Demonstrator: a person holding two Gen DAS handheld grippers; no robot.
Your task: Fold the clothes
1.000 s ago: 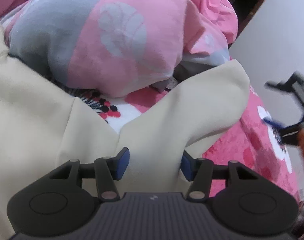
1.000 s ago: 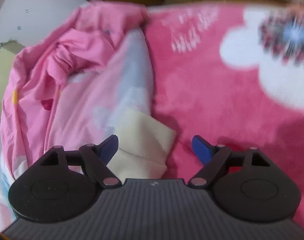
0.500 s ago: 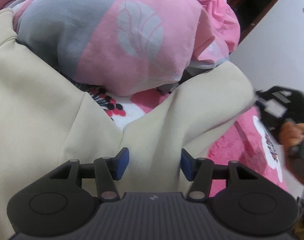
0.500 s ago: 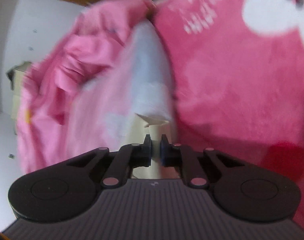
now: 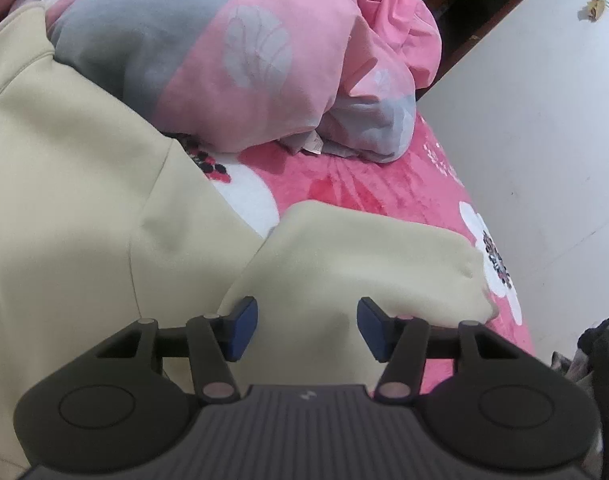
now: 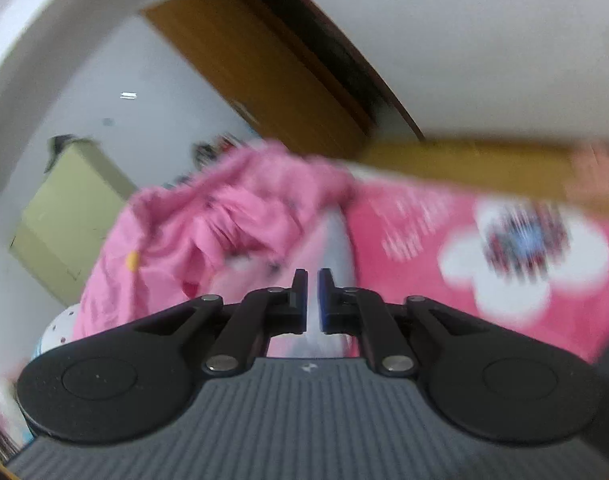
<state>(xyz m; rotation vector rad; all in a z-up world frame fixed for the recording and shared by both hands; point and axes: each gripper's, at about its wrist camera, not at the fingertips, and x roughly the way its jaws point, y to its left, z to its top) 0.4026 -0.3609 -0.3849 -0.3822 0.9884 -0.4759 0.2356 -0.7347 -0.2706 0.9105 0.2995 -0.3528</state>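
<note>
Cream sweatshirt (image 5: 64,248) sprawls across the pink flowered blanket (image 5: 384,184), its body filling the left of the left wrist view and one sleeve (image 5: 364,256) lying folded toward the bed's right edge. Over that sleeve sits the left gripper (image 5: 307,326), jaws about half apart, blue pads (image 5: 242,328) on either side of the cream cloth, though whether they actually press it I cannot tell. Behind the sweatshirt a pink and grey quilt (image 5: 232,52) is heaped up. Over to the right gripper (image 6: 312,300): jaws drawn almost together, only a thin slit between them, nothing cream visible in that slit. Its view is blurred, showing crumpled pink bedding (image 6: 208,232), the blanket's white flower (image 6: 520,248) and a wooden headboard (image 6: 464,164).
</note>
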